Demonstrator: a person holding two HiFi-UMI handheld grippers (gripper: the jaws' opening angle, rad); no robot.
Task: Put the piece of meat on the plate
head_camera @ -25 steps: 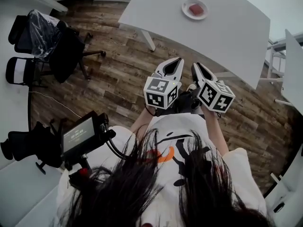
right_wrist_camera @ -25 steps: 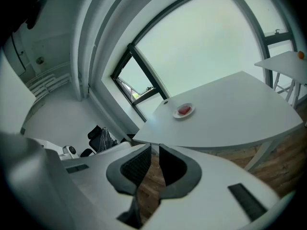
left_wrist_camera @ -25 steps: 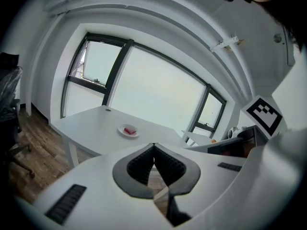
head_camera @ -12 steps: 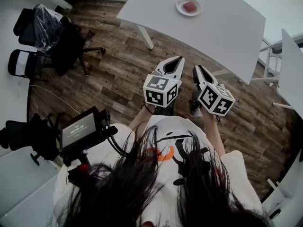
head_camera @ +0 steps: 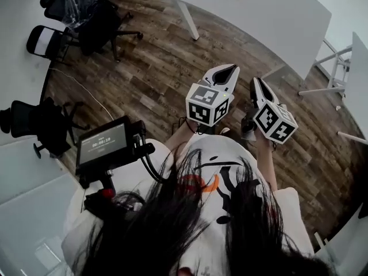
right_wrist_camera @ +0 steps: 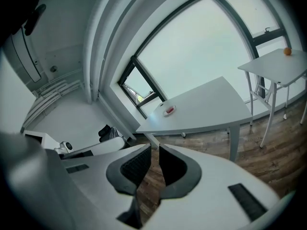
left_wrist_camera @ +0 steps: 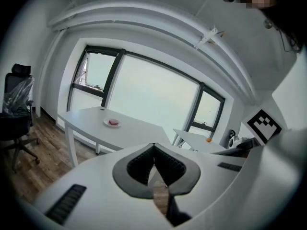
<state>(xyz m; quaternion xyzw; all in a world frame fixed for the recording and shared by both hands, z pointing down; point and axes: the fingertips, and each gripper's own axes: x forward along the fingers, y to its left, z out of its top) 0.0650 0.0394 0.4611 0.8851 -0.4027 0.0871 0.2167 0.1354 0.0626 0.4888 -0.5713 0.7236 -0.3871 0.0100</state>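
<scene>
Brown wood-plank floor [head_camera: 161, 68]: lies under the left gripper [head_camera: 232, 69] and the right gripper [head_camera: 257, 83] and runs on ahead of them. Large white table on white legs [head_camera: 276, 13]: stands ahead of both grippers, well apart from them. Group of black office chairs [head_camera: 86, 16], one under clear plastic wrap: off to the left of the left gripper, well apart. Smaller white table [right_wrist_camera: 276, 63]: ahead and to the right of the right gripper. Left gripper [left_wrist_camera: 154, 147], white shell with dark ribbed pads: jaws closed tip to tip, nothing between them. Right gripper [right_wrist_camera: 154, 150], same make: jaws drawn in to a thin slit, nothing between them; held just beside the left gripper, both pointing toward the large table. Black screen unit on a cabled mount [head_camera: 103, 145]: behind and to the left of the left gripper. Small round white plate [left_wrist_camera: 113, 123]: on the large table's top, far ahead of both grippers. Flat red piece of meat [left_wrist_camera: 113, 121]: lies on that plate, well apart from either gripper. Small orange round object [right_wrist_camera: 287, 51]: on the smaller table, ahead and right of the right gripper.
</scene>
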